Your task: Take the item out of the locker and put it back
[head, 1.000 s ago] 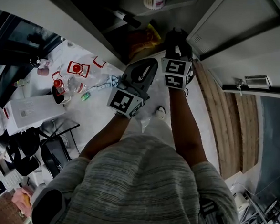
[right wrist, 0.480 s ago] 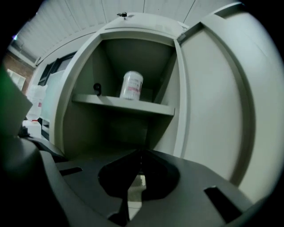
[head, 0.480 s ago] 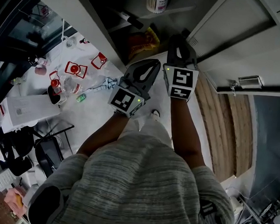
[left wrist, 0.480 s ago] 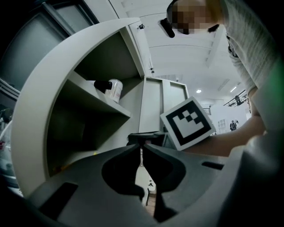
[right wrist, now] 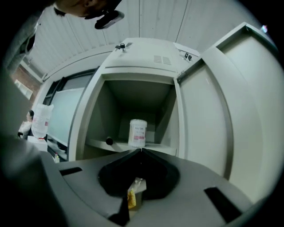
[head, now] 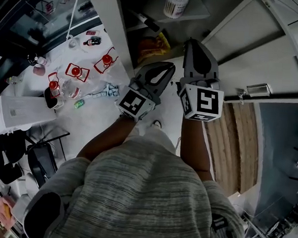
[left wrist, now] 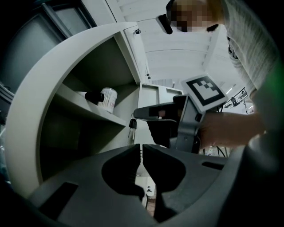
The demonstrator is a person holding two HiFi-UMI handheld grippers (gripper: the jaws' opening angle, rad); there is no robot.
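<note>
Wearing a loose grey top (head: 144, 192) knitted in fine pale and dark stripes, its short sleeves (head: 79, 172) ending above the elbows and leaving the forearms bare. Showing, ahead of the top, a left gripper (head: 168, 67) and a right gripper (head: 193, 43) in dark grey moulded plastic with rounded cut-outs, each bearing a white cube (head: 203, 102) printed with black square markers.

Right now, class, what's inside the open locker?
In the locker, the upper shelf holds a white tub and a dark marker. Below: a yellow bag; the right gripper covers the rest.
</note>
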